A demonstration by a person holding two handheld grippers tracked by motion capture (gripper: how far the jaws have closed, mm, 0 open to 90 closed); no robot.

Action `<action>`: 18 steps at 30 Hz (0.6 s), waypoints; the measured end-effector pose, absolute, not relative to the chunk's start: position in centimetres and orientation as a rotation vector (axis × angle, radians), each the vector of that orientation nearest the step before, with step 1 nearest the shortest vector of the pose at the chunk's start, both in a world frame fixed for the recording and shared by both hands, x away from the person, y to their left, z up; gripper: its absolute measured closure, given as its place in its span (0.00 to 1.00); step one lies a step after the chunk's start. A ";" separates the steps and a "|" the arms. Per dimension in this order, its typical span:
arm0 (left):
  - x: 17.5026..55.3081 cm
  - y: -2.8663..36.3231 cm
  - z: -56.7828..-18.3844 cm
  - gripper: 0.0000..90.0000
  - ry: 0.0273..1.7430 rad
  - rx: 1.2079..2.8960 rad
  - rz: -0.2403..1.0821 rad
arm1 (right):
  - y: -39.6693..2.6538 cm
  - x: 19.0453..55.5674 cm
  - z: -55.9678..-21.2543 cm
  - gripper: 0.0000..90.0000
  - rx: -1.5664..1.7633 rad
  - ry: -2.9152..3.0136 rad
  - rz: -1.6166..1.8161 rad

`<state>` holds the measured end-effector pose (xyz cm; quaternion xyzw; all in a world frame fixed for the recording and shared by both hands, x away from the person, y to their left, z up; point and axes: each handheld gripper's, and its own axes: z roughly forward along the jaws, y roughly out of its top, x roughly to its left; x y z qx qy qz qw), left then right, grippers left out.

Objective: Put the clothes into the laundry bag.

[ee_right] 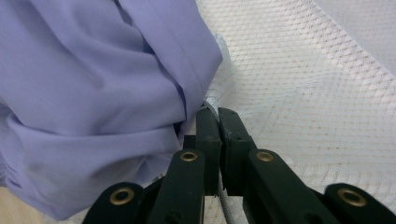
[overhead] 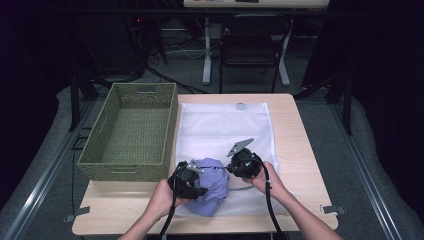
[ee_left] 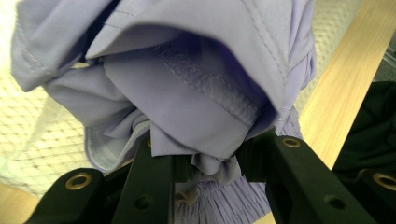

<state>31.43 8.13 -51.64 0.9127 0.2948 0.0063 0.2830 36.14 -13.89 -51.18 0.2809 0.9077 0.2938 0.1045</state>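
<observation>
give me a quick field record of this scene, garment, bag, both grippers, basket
garment: lavender garment, bunched up, lying on the bag's near end
bag: clear mesh-patterned bag, flat on the table
left gripper: left gripper clamped on a fold of the garment
right gripper: right gripper shut, apparently pinching the bag's edge beside the garment
basket: green woven basket, empty, left of the bag
likely aim: getting the garment into the bag

Lavender garment [overhead: 212, 182], plain, centre low. White mesh bag [overhead: 222, 127], fine diamond netting, mid-frame. Olive-green woven basket [overhead: 131, 131], left. Pale wood-grain table [overhead: 287, 125]. Black grippers, left [overhead: 186, 181] and right [overhead: 244, 164]; brass-ringed holes; grey plates.
</observation>
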 end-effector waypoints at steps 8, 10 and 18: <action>30.8 8.0 -50.4 0.79 0.779 2.371 0.053 | -14.4 36.1 -49.8 0.98 0.855 2.648 0.949; 30.6 7.7 -50.3 0.79 0.777 2.355 0.068 | -14.6 36.1 -49.4 0.98 0.862 2.640 0.973; 30.8 6.7 -50.8 0.79 0.828 2.324 0.140 | -14.7 35.7 -48.4 0.98 0.872 2.612 1.029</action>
